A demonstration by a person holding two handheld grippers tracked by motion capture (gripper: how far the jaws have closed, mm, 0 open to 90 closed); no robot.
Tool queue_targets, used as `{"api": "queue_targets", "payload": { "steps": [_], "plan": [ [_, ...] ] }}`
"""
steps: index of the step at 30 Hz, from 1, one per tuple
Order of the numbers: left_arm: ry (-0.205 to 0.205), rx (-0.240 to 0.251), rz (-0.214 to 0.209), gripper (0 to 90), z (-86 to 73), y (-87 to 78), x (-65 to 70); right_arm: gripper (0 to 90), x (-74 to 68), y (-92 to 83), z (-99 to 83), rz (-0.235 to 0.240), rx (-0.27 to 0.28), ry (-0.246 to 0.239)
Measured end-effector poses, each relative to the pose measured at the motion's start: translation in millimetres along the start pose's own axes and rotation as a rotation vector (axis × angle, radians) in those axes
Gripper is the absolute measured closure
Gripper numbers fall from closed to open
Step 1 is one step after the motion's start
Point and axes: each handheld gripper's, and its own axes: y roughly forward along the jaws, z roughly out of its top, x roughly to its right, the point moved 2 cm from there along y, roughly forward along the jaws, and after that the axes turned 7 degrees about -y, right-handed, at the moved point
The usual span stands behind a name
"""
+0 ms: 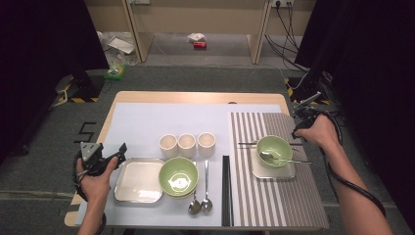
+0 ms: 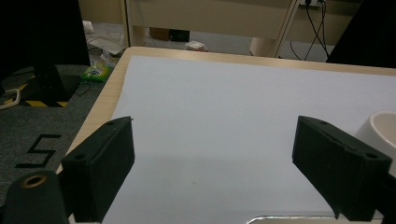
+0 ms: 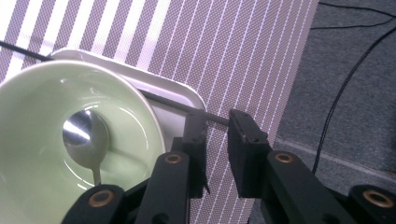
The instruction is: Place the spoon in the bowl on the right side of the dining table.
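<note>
My right jaws (image 3: 216, 122) stand a little apart around the tip of a chopstick (image 3: 173, 103) laid across the plate (image 3: 180, 95) behind the green bowl (image 3: 70, 140), pads not pressing it. My left jaws (image 2: 212, 163) wait wide open and empty over the worktop (image 2: 224, 107).

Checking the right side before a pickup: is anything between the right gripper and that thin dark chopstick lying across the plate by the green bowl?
Nothing visible is in the way. The chopstick ends in the gap between the right gripper jaws, which stand slightly apart above the striped mat. The green bowl and plate sit off to one side.
</note>
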Motion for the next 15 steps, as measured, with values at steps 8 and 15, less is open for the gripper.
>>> {"api": "queue_targets", "payload": {
  "steps": [8, 15],
  "plan": [
    [0.0, -0.002, -0.004, 12.1, 0.8, 1.5, 0.8, 71.6, -9.0, -3.1, 0.7, 0.009, 0.03, 0.109],
    [0.003, -0.001, -0.01, 12.1, 1.4, 3.6, 2.5, 71.6, -16.1, -7.6, 0.8, 0.009, 0.069, 0.156]
  ]
}}
